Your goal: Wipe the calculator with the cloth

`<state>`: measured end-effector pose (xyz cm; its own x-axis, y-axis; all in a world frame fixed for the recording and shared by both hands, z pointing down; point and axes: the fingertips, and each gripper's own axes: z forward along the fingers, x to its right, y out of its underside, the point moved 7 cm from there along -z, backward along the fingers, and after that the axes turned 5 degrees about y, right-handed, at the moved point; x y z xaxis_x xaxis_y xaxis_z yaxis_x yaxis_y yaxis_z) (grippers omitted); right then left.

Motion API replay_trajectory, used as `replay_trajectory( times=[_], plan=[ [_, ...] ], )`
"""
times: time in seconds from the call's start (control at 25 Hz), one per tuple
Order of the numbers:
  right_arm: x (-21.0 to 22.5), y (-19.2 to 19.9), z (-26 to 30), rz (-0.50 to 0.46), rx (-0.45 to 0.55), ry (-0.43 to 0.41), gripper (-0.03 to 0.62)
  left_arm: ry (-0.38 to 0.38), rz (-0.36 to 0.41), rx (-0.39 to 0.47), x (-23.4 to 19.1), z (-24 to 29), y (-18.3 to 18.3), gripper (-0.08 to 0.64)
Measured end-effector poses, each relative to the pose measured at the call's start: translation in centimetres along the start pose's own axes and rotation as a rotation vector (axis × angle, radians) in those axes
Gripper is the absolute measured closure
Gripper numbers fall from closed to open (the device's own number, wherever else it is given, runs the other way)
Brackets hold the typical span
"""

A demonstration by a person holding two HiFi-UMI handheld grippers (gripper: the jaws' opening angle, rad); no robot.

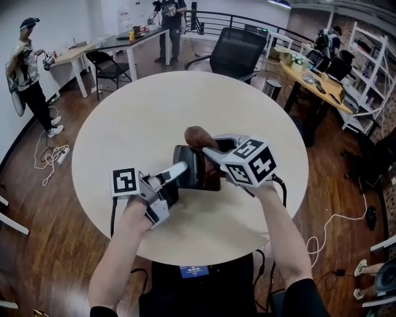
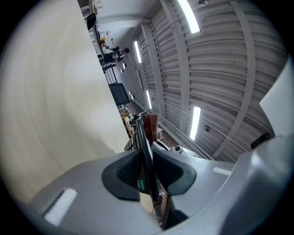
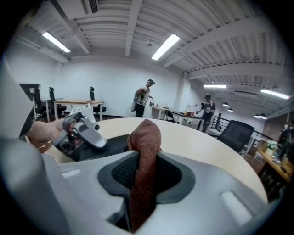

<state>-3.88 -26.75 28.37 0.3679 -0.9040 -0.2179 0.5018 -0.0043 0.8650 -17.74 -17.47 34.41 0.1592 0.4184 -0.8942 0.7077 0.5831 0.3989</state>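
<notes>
The dark calculator (image 1: 201, 174) is held tilted above the round beige table (image 1: 142, 117), near its middle. My left gripper (image 1: 182, 169) comes in from the lower left and is shut on the calculator's near edge. In the left gripper view that thin black edge (image 2: 146, 151) stands between the pads. My right gripper (image 1: 208, 148) is shut on a brown cloth (image 1: 198, 136), which hangs at the calculator's far end. In the right gripper view the cloth (image 3: 144, 147) fills the gap between the jaws, with the calculator (image 3: 112, 143) and the left gripper (image 3: 80, 131) just behind it.
A black office chair (image 1: 238, 49) stands at the table's far side. One person (image 1: 28, 68) stands by a desk at the far left and another person (image 1: 170, 18) at the back. Cables (image 1: 52, 158) lie on the wooden floor to the left.
</notes>
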Motion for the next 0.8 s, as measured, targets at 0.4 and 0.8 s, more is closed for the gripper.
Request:
replay_trajectory(
  times=[0.4,0.8],
  plan=[
    [1.5,6.5,0.0,0.1,-0.173,0.066,0.494,0.147,-0.132,0.104,-0.8,0.8,-1.2,0.286],
    [-2.2,-3.3,-1.4,-0.104,0.001,-0.133,0.492,0.266,-0.12,0.14,-0.2,0.6,-1.2,0.256]
  ],
)
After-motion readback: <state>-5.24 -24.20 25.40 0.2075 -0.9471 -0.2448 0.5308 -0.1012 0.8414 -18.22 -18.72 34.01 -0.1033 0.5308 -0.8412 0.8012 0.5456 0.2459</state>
